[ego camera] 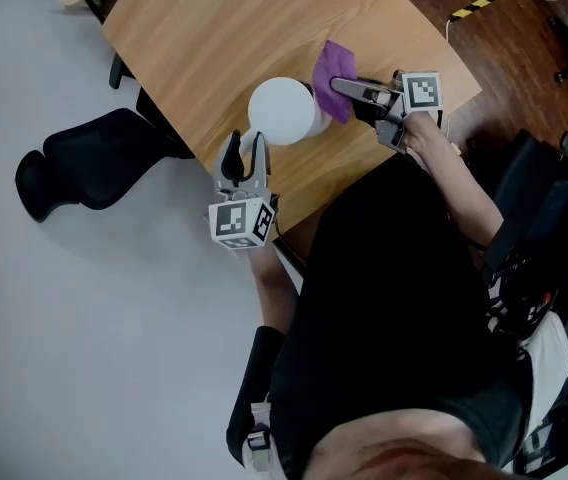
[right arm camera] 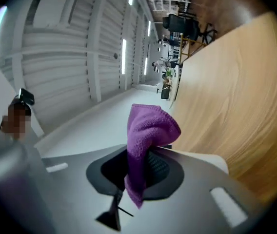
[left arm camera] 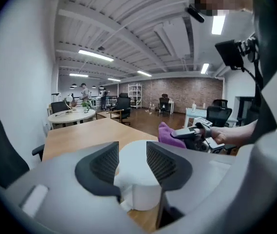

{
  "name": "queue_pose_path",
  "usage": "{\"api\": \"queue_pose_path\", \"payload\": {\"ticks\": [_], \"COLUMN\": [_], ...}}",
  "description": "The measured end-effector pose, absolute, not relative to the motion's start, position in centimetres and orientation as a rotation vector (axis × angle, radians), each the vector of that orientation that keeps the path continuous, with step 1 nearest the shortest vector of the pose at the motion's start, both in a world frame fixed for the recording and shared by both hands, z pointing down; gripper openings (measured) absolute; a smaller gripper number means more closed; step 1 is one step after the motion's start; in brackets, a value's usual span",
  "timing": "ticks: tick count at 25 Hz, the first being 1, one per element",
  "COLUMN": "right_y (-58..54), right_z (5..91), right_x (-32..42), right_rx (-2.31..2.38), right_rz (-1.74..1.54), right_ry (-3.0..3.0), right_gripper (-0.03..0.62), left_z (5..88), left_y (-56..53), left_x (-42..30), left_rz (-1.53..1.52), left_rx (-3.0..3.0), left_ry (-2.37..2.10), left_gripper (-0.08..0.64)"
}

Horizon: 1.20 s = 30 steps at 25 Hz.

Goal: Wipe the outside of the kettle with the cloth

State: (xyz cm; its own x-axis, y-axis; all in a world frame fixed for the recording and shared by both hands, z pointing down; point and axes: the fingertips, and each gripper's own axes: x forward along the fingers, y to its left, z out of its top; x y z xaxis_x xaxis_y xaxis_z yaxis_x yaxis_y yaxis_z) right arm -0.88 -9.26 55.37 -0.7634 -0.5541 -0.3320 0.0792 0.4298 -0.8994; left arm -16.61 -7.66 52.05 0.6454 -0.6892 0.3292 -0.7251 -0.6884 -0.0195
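Dark-clothed and close under the head camera, the person's torso (ego camera: 394,298) fills the lower frame, with both arms reaching out to the wooden surface (ego camera: 214,28). Left of the kettle (ego camera: 282,111), the left claw (ego camera: 246,143) stands part-way open. Its pads sit either side of a white part at the kettle's near-left edge, seemingly the handle, and do not plainly press on it. The kettle itself is a white, round-topped body standing upright near the surface's near edge. Its shell looks smooth and rigid, so probably slick under rubber pads. Whether it holds water, and so its weight, cannot be told. The handle looks the safest place to steady it. Touching the kettle's right side hangs the purple cloth (ego camera: 334,66), a soft, light, floppy microfibre piece. Right of that, the right claw (ego camera: 342,88) is clamped on a bunched fold of it, leaving a loose pad sticking out to rub with.
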Motion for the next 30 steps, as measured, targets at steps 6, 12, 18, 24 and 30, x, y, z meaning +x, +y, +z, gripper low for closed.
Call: {"api": "queue_pose_path", "payload": {"ticks": [6,12,18,24,30], "right_y": [-10.4,-10.6,-11.5,-12.0,-12.2], "right_z": [58.5,63.4,69.7,77.2,79.9], "right_x": [-2.0,-4.9,-6.8,-8.2,-8.3], "right_rx": [-0.293,-0.278,-0.373,-0.703,-0.833], "right_rz": [-1.401,-1.505,-1.834,-1.981,-1.976], "right_ry": [2.048,2.08,2.069,2.407,2.657], "right_gripper": [0.057,0.057,0.057,0.057,0.057], "left_z": [57.0,57.5,57.7,57.8,57.5], "left_y": [-10.0,-10.0,-10.8,-10.6,-10.7], "left_x": [-13.6,-14.0,-14.3,-14.6,-14.2], "left_rz": [0.823,0.864,0.862,0.836,0.834], "left_rx": [2.656,2.697,2.706,2.74,2.776], "left_ry": [-1.201,-1.149,-1.148,-1.156,-1.115], "left_gripper": [0.109,0.077,0.075,0.075,0.077]}}
